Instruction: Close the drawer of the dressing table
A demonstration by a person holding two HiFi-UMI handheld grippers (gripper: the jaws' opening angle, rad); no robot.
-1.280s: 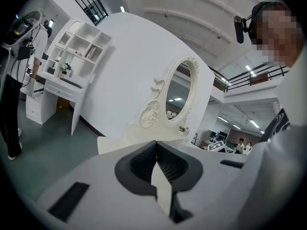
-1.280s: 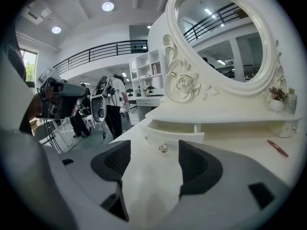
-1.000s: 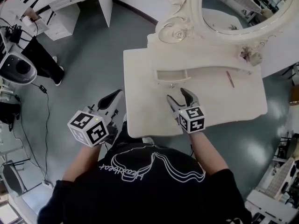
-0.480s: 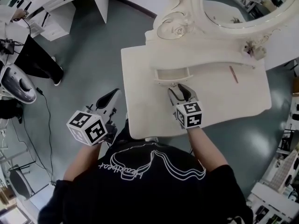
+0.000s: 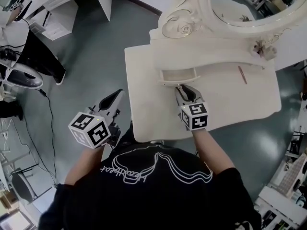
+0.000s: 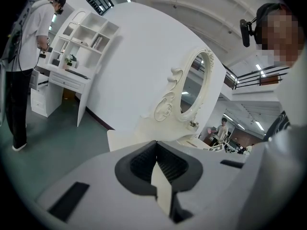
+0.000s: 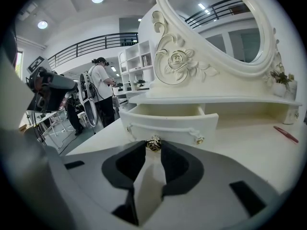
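Observation:
The white dressing table [image 5: 144, 104] has a small drawer [image 5: 178, 74] pulled out under its shelf. In the right gripper view the drawer [image 7: 168, 121] stands open just ahead, its gold knob [image 7: 153, 143] sitting between my fingertips. My right gripper [image 5: 186, 91] [image 7: 153, 146] rests low over the tabletop at the drawer front; its jaws are closing around the knob, and I cannot see the pads pressing on it. My left gripper [image 5: 115, 98] [image 6: 156, 145] hangs off the table's left edge, shut and empty.
An oval mirror [image 5: 249, 8] in a carved frame rises behind the shelf. A red stick [image 5: 242, 74] [image 7: 286, 133] lies on the tabletop to the right, near a small plant [image 5: 263, 48]. A person [image 5: 41, 56] stands by another white desk at far left.
My right gripper has moved forward up to the drawer front and its jaws have narrowed around the knob. The left gripper has stayed beside the table's left edge.

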